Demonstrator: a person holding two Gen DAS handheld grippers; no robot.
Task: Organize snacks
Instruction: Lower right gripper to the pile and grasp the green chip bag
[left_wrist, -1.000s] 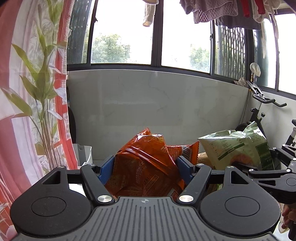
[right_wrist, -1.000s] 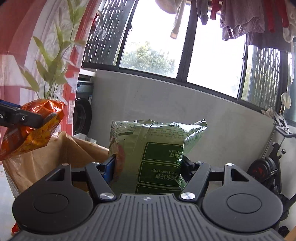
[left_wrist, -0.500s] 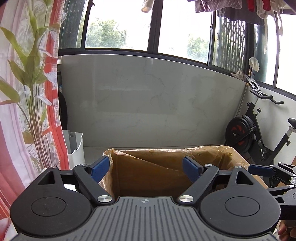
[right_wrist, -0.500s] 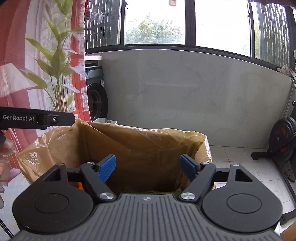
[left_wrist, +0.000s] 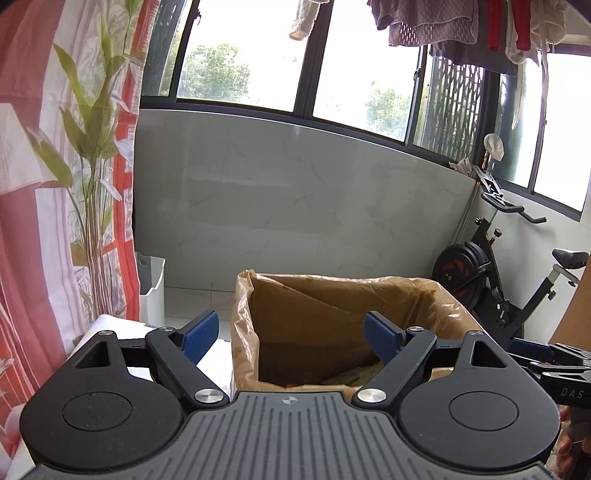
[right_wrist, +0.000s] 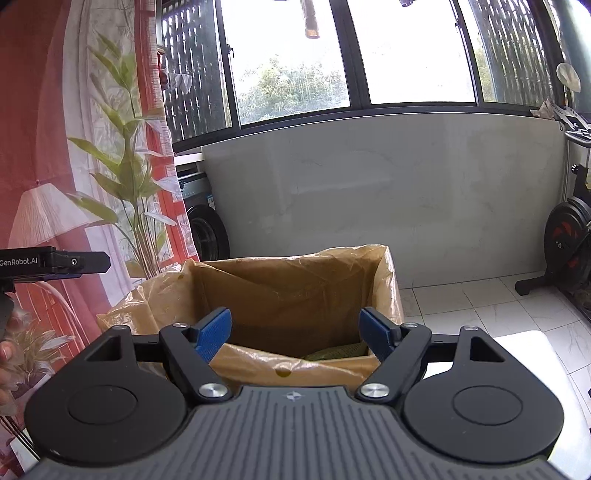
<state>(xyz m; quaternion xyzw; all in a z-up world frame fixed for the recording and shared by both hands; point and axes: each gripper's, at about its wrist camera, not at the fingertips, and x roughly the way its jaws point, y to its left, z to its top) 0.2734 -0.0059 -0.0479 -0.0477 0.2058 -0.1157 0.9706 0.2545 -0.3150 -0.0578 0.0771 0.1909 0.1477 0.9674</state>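
Observation:
A cardboard box lined with a tan plastic bag stands open in front of both grippers; it also shows in the right wrist view. A green snack bag lies at its bottom, and a strip of it shows in the left wrist view. My left gripper is open and empty, held above the box's near left corner. My right gripper is open and empty above the box's near edge. The orange snack bag is not visible.
A white table surface lies under the box. A white bin and a curtain with leaf print are at the left. An exercise bike stands at the right. A washing machine sits behind the curtain.
One second ago the left gripper held an orange snack bag and the right a green one. Both let go over the box and now stay open and empty, drawn slightly back.

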